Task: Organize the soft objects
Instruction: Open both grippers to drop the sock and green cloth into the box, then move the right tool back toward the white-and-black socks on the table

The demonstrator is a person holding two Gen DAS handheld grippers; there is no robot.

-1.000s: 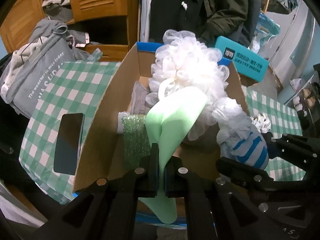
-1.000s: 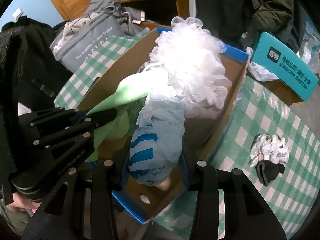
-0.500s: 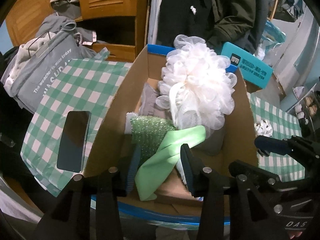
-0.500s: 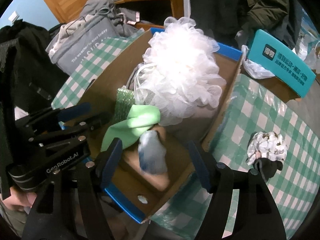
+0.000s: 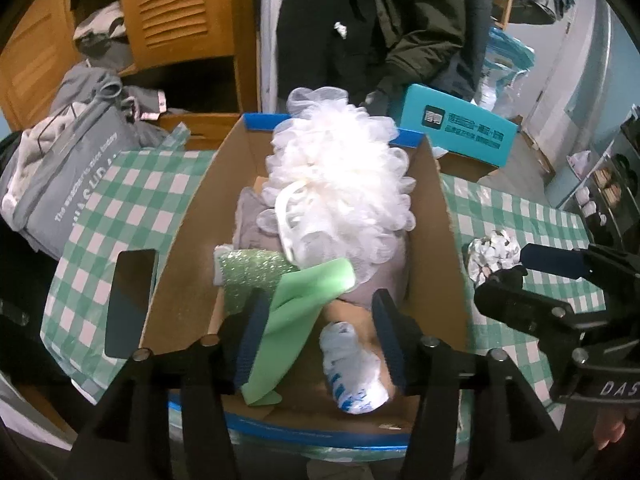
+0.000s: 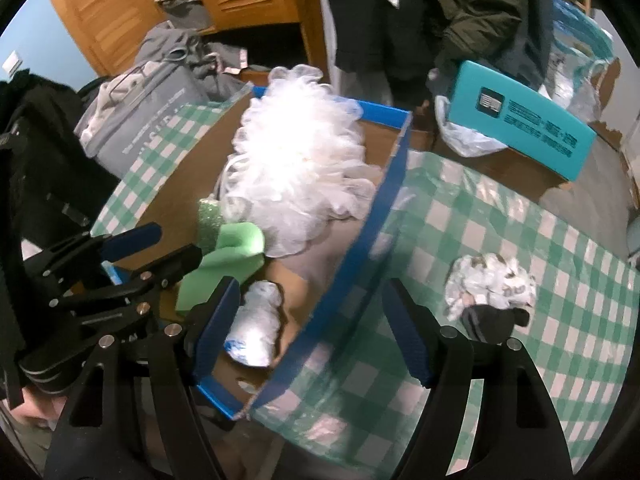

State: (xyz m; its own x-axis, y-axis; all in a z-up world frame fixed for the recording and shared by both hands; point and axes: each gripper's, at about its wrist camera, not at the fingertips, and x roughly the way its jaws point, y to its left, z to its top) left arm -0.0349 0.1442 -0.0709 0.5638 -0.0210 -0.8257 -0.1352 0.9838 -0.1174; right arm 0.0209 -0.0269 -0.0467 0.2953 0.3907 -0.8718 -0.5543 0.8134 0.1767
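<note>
Looked like somebody's bedroom or a closet corner at home, pretty lived-in. Orange-brown wooden wardrobe doors with louvred slats filled the back, and dark coats on hangers hung right next to them. A grey fabric tote bag with white lettering sat stuffed with clothes, with more grey garments piled behind it. The table had a green-and-white checked plastic cloth on it, the cheap household kind. A brown cardboard box with blue tape on its rim held bath and cleaning stuff. Walls were pale blue, and a teal printed carton sat off to the side.
</note>
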